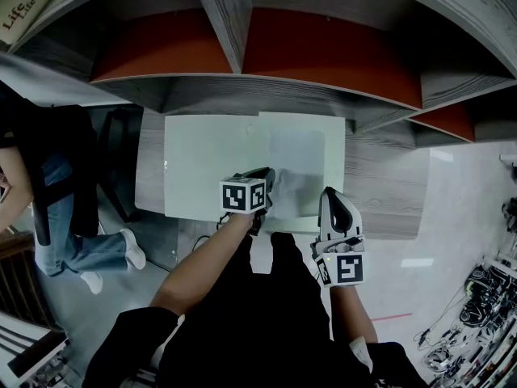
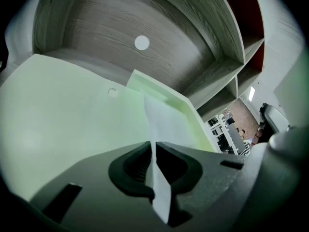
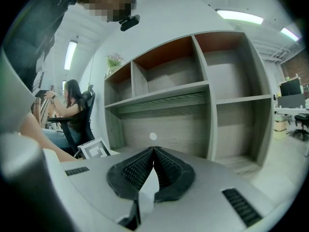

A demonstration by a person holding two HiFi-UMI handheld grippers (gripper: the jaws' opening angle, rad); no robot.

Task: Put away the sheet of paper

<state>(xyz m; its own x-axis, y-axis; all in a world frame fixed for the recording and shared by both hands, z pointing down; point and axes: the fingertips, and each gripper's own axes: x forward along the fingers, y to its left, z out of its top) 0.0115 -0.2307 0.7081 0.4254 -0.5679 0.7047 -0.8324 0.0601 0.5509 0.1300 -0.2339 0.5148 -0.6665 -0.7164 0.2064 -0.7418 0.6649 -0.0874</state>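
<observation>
Left gripper [image 1: 265, 178] at sheet of paper [image 1: 297, 164], pale green board [image 1: 206, 164], right gripper [image 1: 330, 197] nearby

Only one readable word: "Life", printed twice in dark letters, one line above the other, on a pale book [image 1: 23, 8] at the head view's upper left corner. Otherwise only black-and-white square code patterns, without letters or digits, on the cubes of the left gripper [image 1: 266, 177] and the right gripper [image 1: 331, 195].
</observation>
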